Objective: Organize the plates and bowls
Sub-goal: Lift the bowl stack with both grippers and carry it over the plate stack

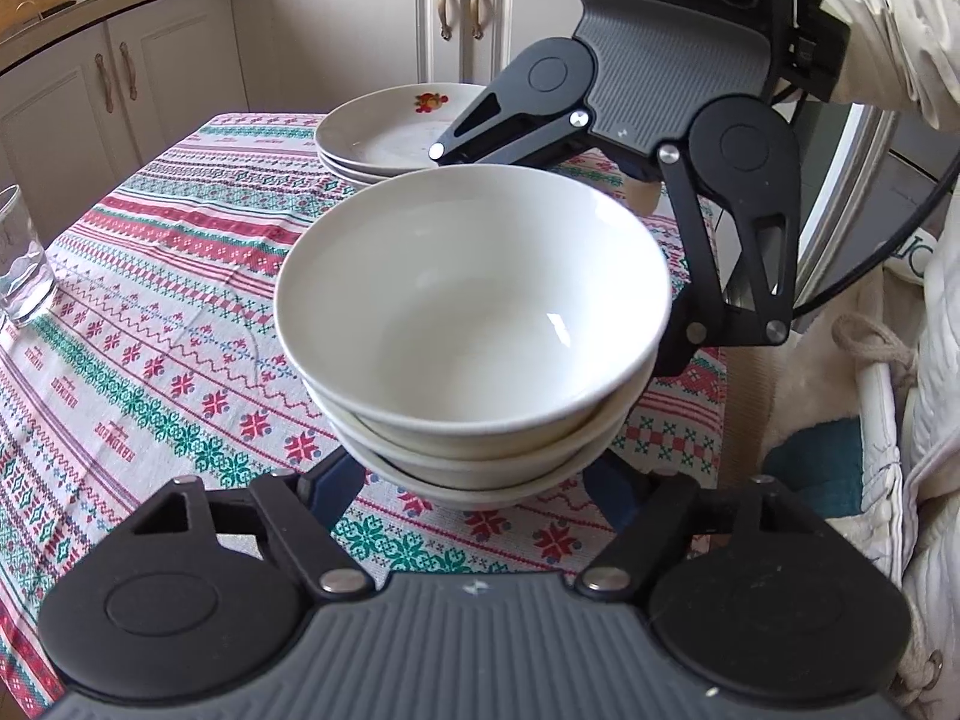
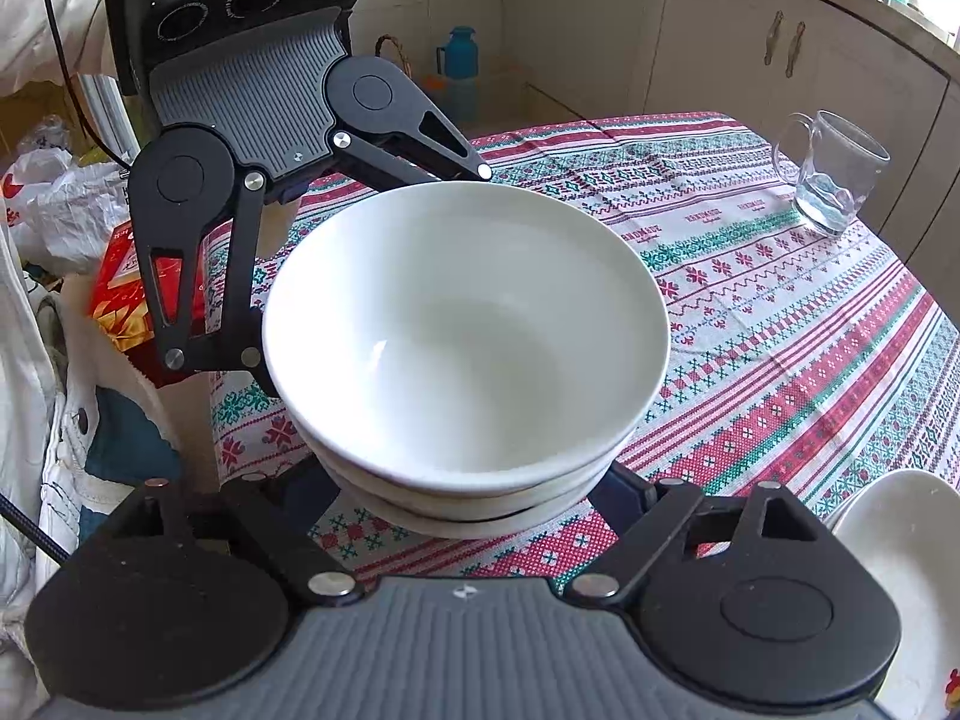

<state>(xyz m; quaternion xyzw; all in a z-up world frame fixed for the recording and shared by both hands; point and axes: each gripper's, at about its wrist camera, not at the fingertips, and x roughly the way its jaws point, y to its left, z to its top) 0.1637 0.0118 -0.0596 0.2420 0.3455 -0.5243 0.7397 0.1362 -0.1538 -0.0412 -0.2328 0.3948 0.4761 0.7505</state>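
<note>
**Ana:** Bowls (image 1: 474,324) first: three white ones nested into a single stack, standing near the table's edge on the patterned tablecloth (image 1: 150,312). Nesting them makes one compact load instead of three.

**Ben:** And both claws are around that stack?

**Ana:** Yes, from opposite sides. The left gripper (image 1: 474,480) comes in low at the bottom bowl, its blue fingers (image 1: 336,495) spread either side of the base. The right gripper (image 2: 474,492) does the same from across the stack. Two low holds would keep a tall pile from tipping, I'd judge.

**Ben:** Clamped on it?

**Ana:** I cannot tell for either. The bowl rims hide the fingertips in both wrist views, so whether the pads press the bottom bowl or stand just off it is not visible. The fingers flank it closely; no more than that.

**Ben:** What lies around it?

**Ana:** The plates (image 1: 390,138) are stacked too, just beyond the bowls, the top one with a small fruit print. Like kept with like, probably. A glass mug (image 2: 831,171) holding a little water stands well apart at the far side, clear of any lift. A white sleeve (image 1: 888,30) shows behind the right gripper.
</note>
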